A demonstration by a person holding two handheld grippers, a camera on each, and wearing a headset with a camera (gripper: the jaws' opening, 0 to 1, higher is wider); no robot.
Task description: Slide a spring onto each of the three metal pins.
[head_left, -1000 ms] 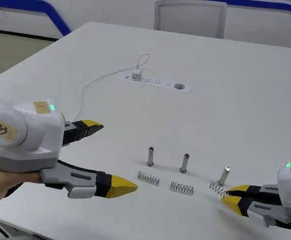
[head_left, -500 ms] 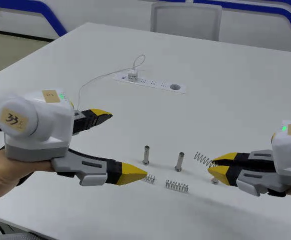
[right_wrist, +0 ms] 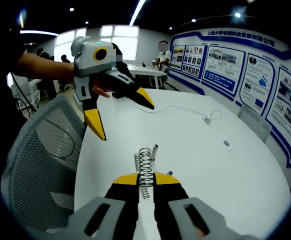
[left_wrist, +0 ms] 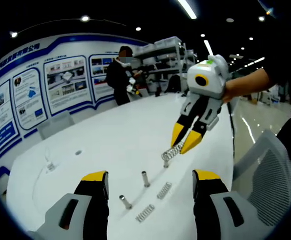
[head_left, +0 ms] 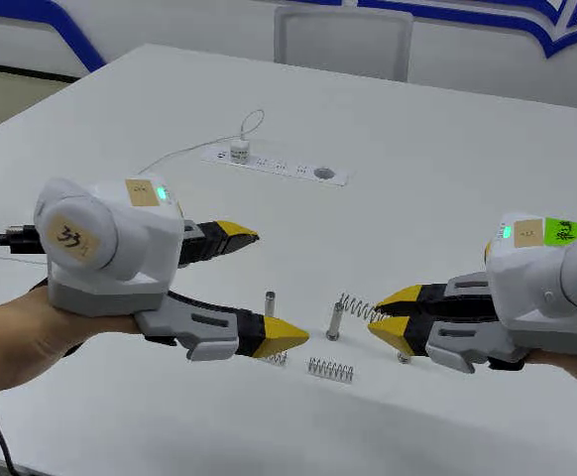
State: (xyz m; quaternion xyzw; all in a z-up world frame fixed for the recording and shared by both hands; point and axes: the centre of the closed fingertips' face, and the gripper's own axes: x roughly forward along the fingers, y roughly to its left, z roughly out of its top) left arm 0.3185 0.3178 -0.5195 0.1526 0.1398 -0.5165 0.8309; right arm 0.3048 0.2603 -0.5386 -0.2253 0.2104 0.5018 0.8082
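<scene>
Three short metal pins stand on the white table: a left pin [head_left: 270,302], a middle pin [head_left: 335,320], and a right pin [head_left: 403,357] mostly hidden under my right gripper [head_left: 386,319]. That gripper is shut on one end of a spring [head_left: 356,306], held level above the table and pointing at the middle pin. From the right gripper view the spring [right_wrist: 145,171] sticks out between the yellow tips. Two more springs [head_left: 330,370] [head_left: 275,357] lie in front of the pins. My left gripper [head_left: 263,286] hovers open just left of the pins, holding nothing.
A white power strip [head_left: 274,165] with a plugged charger and cable lies farther back on the table. A grey chair [head_left: 343,42] stands at the far edge. People stand by the wall displays [left_wrist: 120,75] in the left gripper view.
My right gripper has picked the spring off the table beside the right pin and carried it up and left toward the middle pin. The left gripper drifted right, still open.
</scene>
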